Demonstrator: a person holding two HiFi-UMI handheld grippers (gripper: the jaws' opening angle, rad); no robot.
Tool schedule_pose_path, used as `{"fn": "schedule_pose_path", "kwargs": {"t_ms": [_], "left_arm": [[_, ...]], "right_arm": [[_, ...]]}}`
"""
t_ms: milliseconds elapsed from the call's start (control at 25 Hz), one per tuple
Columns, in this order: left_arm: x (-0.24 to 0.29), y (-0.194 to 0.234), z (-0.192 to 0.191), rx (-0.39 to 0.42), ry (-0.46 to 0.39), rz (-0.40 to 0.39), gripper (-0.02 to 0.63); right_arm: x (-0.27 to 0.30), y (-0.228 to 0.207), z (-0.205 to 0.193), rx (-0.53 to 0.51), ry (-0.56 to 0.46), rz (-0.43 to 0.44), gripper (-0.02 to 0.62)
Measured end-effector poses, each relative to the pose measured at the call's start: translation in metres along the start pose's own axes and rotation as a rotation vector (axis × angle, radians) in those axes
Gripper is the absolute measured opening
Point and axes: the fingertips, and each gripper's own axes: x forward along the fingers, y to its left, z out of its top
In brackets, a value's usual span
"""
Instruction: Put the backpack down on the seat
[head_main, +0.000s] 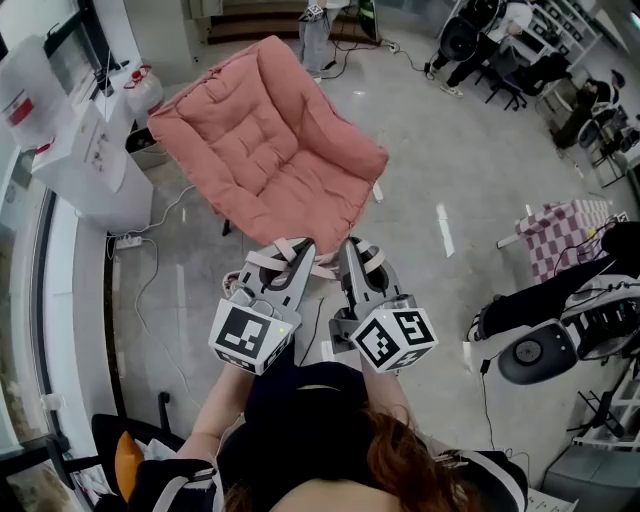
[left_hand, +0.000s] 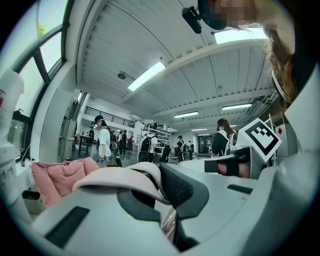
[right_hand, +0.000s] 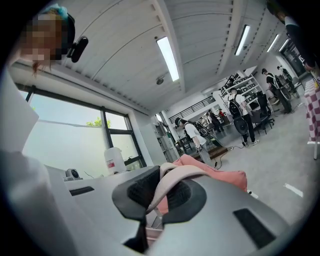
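Observation:
The seat is a pink padded chair on the grey floor, just beyond both grippers. The backpack shows only as pale pink straps; its body is hidden under the grippers. My left gripper is shut on one strap, which loops over its jaws. Close beside it on the right, my right gripper is shut on the other strap. Both point level towards the seat, whose pink cushion appears left in the left gripper view, and the cushion lies straight ahead in the right gripper view.
A white water dispenser cabinet stands left of the seat, with a cable trailing on the floor. A pink checked cloth and black equipment are on the right. Several people stand far off.

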Motion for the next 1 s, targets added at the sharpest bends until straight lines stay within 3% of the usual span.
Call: {"fn": "schedule_pose_path", "kwargs": {"t_ms": [320, 1000], "left_arm": [[0.028, 0.039, 0.027, 0.013, -0.049, -0.003, 0.017], [0.079, 0.145, 0.041, 0.030, -0.053, -0.040, 0.017]], "right_arm": [[0.047, -0.004, 0.023, -0.001, -0.026, 0.004, 0.044], [0.163, -0.010, 0.037, 0.003, -0.061, -0.011, 0.044]]}}
